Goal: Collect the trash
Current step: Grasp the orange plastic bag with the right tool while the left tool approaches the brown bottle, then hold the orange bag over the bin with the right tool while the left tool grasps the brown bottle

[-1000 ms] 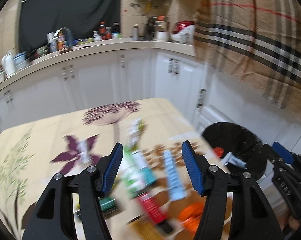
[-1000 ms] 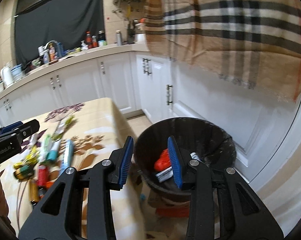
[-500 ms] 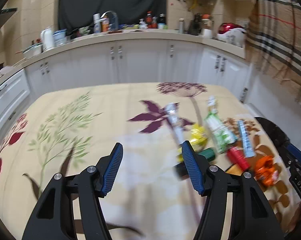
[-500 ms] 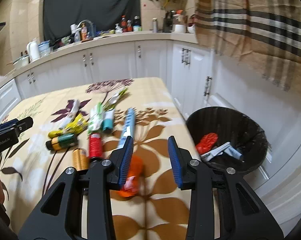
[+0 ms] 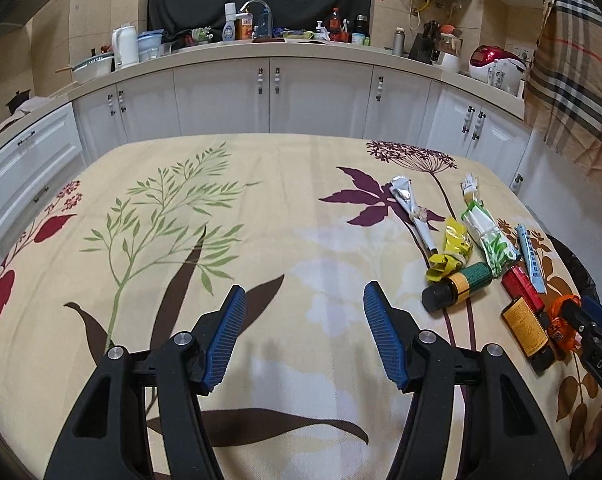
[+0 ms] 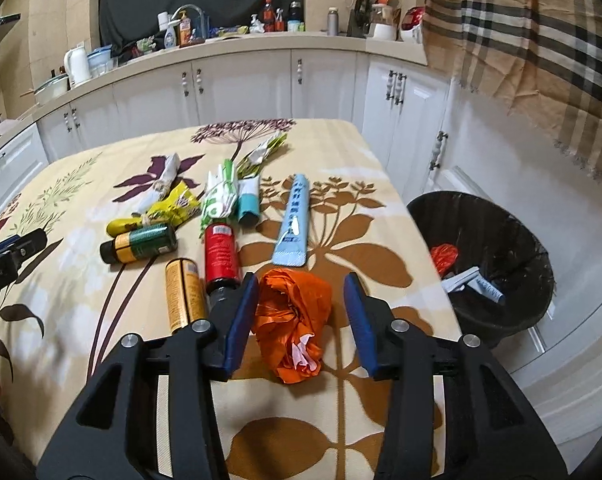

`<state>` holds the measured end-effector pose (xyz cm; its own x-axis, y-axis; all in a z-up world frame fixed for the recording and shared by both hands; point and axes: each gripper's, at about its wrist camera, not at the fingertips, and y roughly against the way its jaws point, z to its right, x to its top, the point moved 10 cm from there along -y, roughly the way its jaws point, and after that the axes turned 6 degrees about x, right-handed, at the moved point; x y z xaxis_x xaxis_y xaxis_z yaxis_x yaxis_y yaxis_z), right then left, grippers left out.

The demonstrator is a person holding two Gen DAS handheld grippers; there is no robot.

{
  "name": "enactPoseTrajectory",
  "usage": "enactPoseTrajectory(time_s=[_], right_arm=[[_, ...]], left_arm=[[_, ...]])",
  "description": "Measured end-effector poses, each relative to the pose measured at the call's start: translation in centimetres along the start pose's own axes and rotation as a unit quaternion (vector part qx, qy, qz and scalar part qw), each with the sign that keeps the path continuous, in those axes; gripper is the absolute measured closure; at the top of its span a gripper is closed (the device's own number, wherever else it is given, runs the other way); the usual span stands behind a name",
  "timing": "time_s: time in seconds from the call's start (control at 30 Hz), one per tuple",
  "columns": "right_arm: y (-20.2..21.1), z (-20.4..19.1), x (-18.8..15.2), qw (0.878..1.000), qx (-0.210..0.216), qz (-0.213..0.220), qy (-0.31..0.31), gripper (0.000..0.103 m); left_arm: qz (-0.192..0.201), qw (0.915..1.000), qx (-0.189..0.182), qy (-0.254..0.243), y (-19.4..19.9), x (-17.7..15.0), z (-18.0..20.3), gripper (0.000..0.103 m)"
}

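Observation:
My right gripper [image 6: 299,312] is open, its jaws on either side of a crumpled orange plastic bag [image 6: 295,322] on the table, not closed on it. Beyond it lie a red tube [image 6: 221,256], a yellow-labelled bottle [image 6: 185,294], a green bottle [image 6: 139,244], a blue tube [image 6: 295,222], a yellow wrapper [image 6: 173,204] and green-white packets [image 6: 219,196]. A black trash bin [image 6: 497,276] stands to the right on the floor. My left gripper [image 5: 305,340] is open and empty over bare tablecloth, left of the trash pile [image 5: 481,256].
The table wears a floral cloth [image 5: 181,220]. White cabinets [image 5: 321,100] and a cluttered counter run behind. A plaid cloth [image 6: 533,52] hangs above the bin. The bin holds a red wrapper [image 6: 445,256] and a blue-white tube [image 6: 473,282].
My right gripper swung from over the bin to the table and now straddles the orange bag. My left gripper moved left, away from the trash pile.

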<state>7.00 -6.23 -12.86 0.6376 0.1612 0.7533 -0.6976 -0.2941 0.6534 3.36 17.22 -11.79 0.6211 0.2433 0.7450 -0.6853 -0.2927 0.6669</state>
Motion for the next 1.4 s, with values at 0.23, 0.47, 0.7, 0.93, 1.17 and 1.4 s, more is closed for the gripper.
enactPoseTrajectory(time_s=[0.23, 0.47, 0.7, 0.93, 1.17, 1.4], right_arm=[[-0.5, -0.4, -0.8, 1.0, 0.013, -0.018, 0.0, 0.064], [0.2, 0.4, -0.5, 1.0, 0.01, -0.006, -0.01, 0.065], [1.4, 3.1, 0.1, 1.0, -0.011, 0.016, -0.024, 0.065], [2.7, 6.4, 0.4, 0.998, -0.033, 0.037, -0.037, 0.065], [3.5, 9.4, 0.2, 0.996, -0.045, 0.053, -0.054, 0.065], [3.6, 11.3, -0.4, 0.995, -0.042, 0.054, -0.072, 0.065]], left_arm=[[-0.003, 0.9999, -0.012, -0.002, 0.2, -0.4, 0.7, 0.043], [-0.005, 0.9995, -0.029, -0.014, 0.6, -0.7, 2.9, 0.043], [-0.005, 0.9979, -0.054, -0.035, 1.5, -1.0, 6.6, 0.043], [-0.003, 0.9958, -0.073, -0.055, 2.4, -1.3, 10.9, 0.043], [-0.005, 0.9933, -0.085, -0.079, 2.8, -2.2, 14.9, 0.043], [-0.022, 0.9916, -0.074, -0.103, 1.8, -3.3, 17.2, 0.043]])
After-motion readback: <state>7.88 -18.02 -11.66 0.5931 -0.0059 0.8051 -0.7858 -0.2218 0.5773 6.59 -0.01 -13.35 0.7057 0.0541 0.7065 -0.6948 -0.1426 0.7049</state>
